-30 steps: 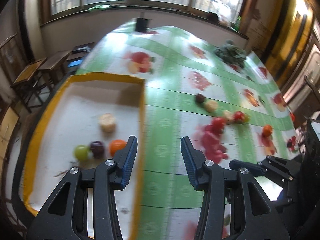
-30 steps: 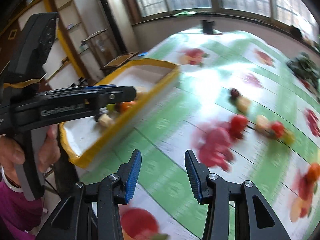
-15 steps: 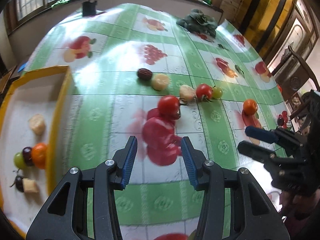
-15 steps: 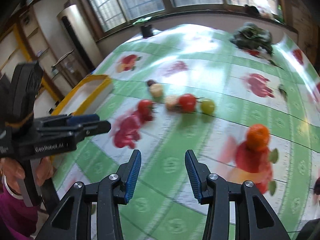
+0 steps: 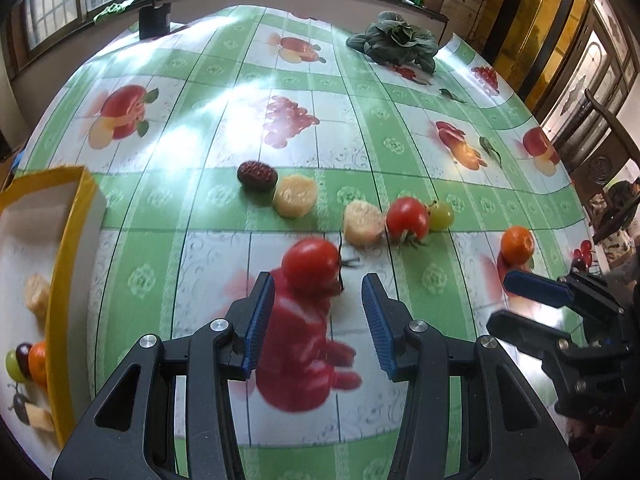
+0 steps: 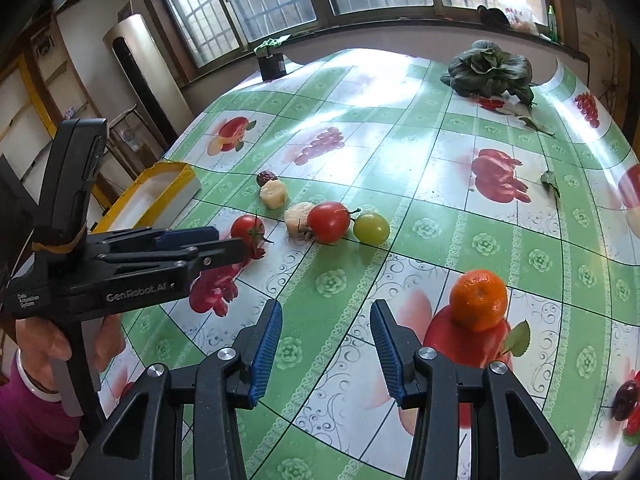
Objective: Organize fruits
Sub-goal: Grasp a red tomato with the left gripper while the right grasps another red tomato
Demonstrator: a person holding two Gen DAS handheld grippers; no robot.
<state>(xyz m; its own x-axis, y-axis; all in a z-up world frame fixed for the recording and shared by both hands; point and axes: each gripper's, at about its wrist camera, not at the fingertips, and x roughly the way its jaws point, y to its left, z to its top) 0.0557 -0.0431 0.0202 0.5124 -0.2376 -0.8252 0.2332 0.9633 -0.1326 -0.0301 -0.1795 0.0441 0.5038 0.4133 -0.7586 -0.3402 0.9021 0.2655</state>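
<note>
My left gripper [image 5: 318,292] is open, just short of a red tomato [image 5: 311,265] on the fruit-print tablecloth. Behind it lie a dark date [image 5: 257,175], two pale fruit pieces [image 5: 295,196], a second tomato [image 5: 407,216], a green grape [image 5: 441,215] and an orange [image 5: 517,244]. My right gripper [image 6: 326,322] is open and empty above the cloth, the orange [image 6: 478,299] to its right. The left gripper [image 6: 192,240] shows in the right wrist view, at the near tomato [image 6: 248,230]. The yellow-rimmed tray [image 5: 70,264] at left holds several fruits.
A leafy green vegetable [image 5: 396,42] lies at the table's far end, with a small black pot [image 5: 154,20] near the window edge. A dark grape [image 6: 625,394] lies at the right edge. Chairs stand beyond the table's right side.
Both grippers swung right, away from the tray and toward the loose fruit. My left gripper has closed in on the near tomato. My right gripper now has the orange beside it.
</note>
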